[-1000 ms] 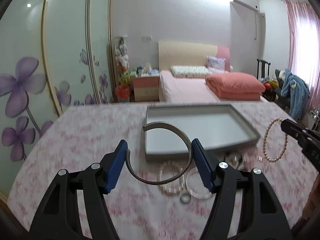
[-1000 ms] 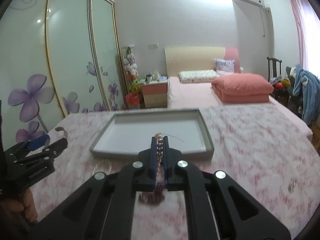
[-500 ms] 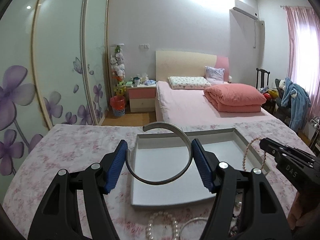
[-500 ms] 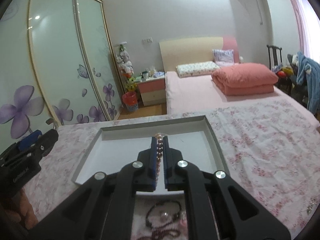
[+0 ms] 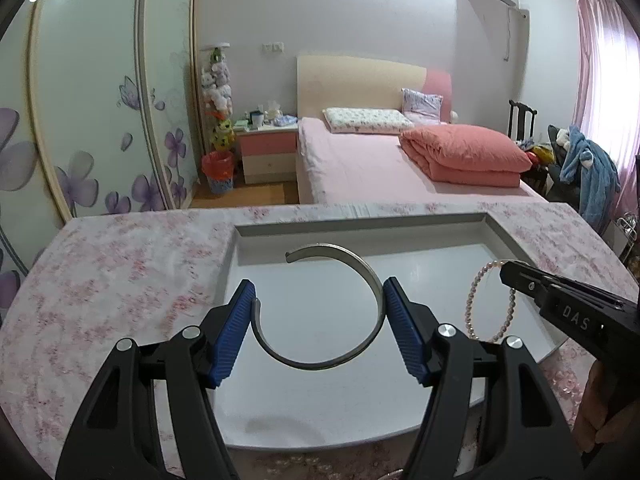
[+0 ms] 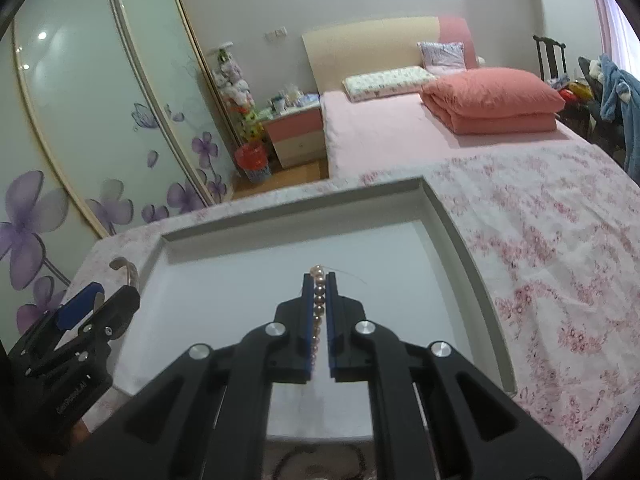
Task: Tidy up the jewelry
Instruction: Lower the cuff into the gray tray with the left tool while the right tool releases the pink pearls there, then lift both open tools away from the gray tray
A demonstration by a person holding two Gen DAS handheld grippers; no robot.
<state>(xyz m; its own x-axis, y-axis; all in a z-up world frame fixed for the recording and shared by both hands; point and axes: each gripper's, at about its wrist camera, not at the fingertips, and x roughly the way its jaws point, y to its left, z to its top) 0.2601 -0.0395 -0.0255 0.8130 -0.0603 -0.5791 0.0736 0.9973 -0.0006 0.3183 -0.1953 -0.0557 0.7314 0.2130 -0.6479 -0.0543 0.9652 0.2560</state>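
Silver metal forms the open cuff bangle (image 5: 320,312), which sits at the centre of the left wrist view, clamped across its width between the blue pads (image 5: 232,332) of the left gripper (image 5: 319,330); the jaws stand wide only because the bangle fills them. The bangle hangs over the floor of the grey tray (image 5: 360,229) and does not appear to rest on it. At the right of the same view, the right gripper (image 5: 505,273) holds a pale pink pearl bracelet (image 5: 472,308) by its upper arc, and the loop dangles freely above the right part of the tray. In the right wrist view the jaws of that gripper are closed almost fully, with a row of beads (image 6: 319,304) pinched between the blue pads; a fine thread end sticks out past the tips. Both pieces are therefore carried and positioned over the tray but not yet set down. The tray floor shows no jewelry lying on it in either view, so the task reads as being at an early stage. More pieces remain on the pink floral cloth (image 5: 120,280) at the lower edge of the frames: a dark beaded strand (image 6: 320,460) below the tray in the right wrist view, and blurred pale beads at the bottom of the left wrist view. Remaining work, by this reading: lower and release both held pieces apart from each other, then collect the rest. The bedroom behind plays no part.
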